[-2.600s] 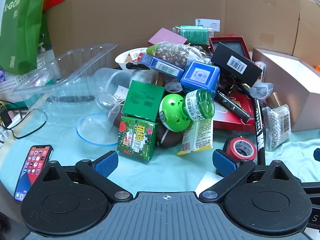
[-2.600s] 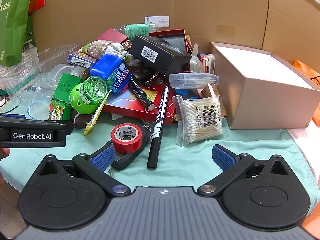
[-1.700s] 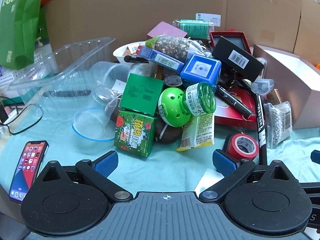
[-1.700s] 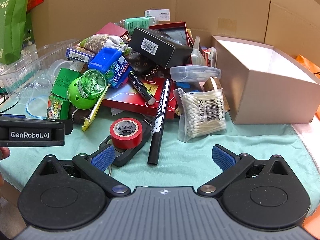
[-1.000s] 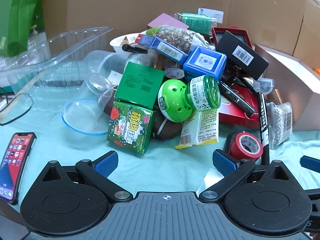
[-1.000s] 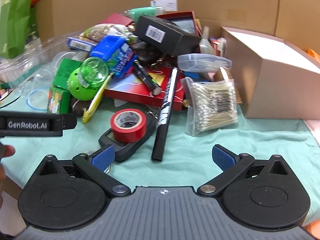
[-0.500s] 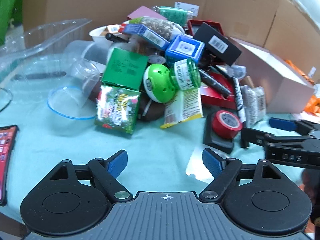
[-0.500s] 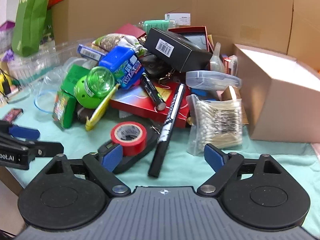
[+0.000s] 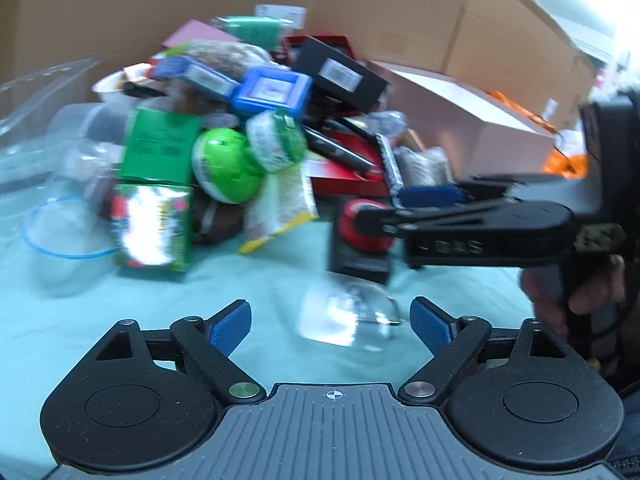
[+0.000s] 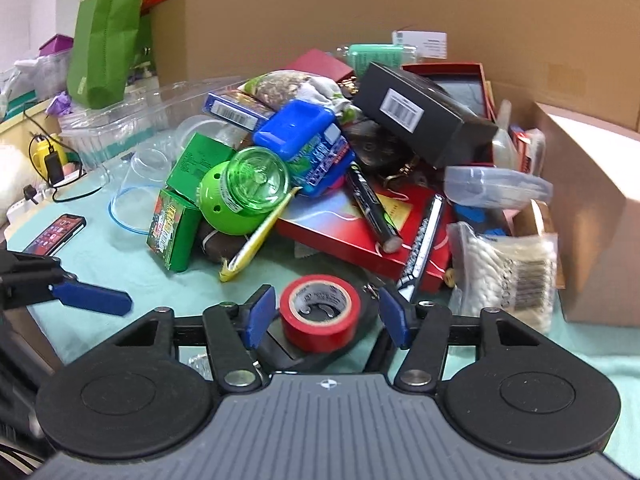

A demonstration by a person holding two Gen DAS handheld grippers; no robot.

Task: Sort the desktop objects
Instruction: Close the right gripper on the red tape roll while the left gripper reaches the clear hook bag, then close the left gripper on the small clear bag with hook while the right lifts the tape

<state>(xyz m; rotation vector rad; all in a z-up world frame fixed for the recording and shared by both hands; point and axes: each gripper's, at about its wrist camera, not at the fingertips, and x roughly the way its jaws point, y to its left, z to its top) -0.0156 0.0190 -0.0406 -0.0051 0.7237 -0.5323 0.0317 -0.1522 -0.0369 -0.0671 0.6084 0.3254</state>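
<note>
A red tape roll (image 10: 318,308) sits on a flat black device (image 10: 362,314) on the teal cloth, in front of the pile. My right gripper (image 10: 326,316) straddles the roll with its jaws closing. A small gap shows at each blue pad, so nothing is gripped. The blurred left wrist view shows the same right gripper (image 9: 396,208) reaching in from the right over the tape roll (image 9: 362,226), with a hand on its handle. My left gripper (image 9: 331,325) is wide and opening, low over the cloth. A clear plastic piece (image 9: 348,316) lies between its fingertips, untouched.
The pile behind holds green boxes (image 10: 200,162), a green ball (image 10: 236,204), a blue case (image 10: 304,136), a black box (image 10: 420,114), a red box (image 10: 344,224) and a cotton-swab bag (image 10: 508,272). A pink carton (image 10: 596,208) stands right, a clear tray (image 10: 132,120) and a phone (image 10: 56,234) left.
My right gripper has come forward over the red tape roll and narrowed its jaws around it. The left wrist view has swung right and now shows the right gripper.
</note>
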